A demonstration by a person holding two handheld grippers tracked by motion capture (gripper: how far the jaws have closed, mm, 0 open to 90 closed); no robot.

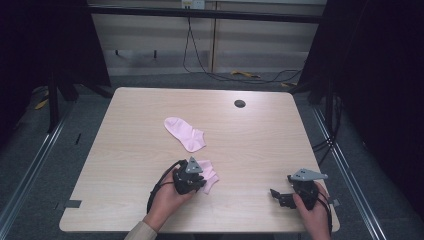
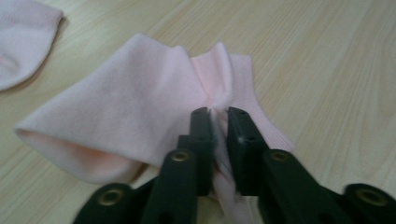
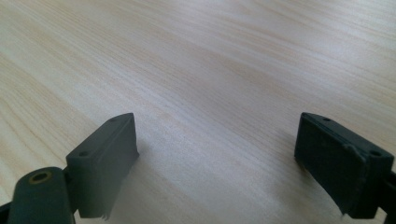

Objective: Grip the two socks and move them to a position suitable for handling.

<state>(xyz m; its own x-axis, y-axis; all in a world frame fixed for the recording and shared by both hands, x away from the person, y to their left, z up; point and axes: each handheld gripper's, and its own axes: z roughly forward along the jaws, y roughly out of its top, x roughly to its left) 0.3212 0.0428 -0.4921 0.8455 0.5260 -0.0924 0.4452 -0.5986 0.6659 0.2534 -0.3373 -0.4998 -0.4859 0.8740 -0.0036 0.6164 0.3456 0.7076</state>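
The left gripper (image 2: 215,112) is nearest to the person, low on the left part of the wooden table (image 1: 250,150), and it has a pink sock (image 2: 135,102) in its jaws. The jaws are almost shut, with only a thin bunch of cloth squeezed between them, so the sock puckers right at the tips. I think that small pinch is the weak spot. If the hand lifts or pulls fast, the soft cloth could slip out and the sock would flop back down. It looks like the jaws caught a fold near one edge, so the rest of the sock may hang down and twist, and it would be hard to lay it flat or line it up. The open mouth of the sock sticks out to one side in the left gripper view, and it could drag on the table and fold over. The right gripper (image 1: 280,194) rests low on the right side of the table, well apart from both socks. In the right gripper view its jaws stand wide, with nothing but bare wood between them. It holds nothing and touches no cloth, so it cannot help yet if the sock slips. Farther away, near the middle of the table, lies a second pink sock (image 1: 185,133), flat and on its own, a little apart from the held one.
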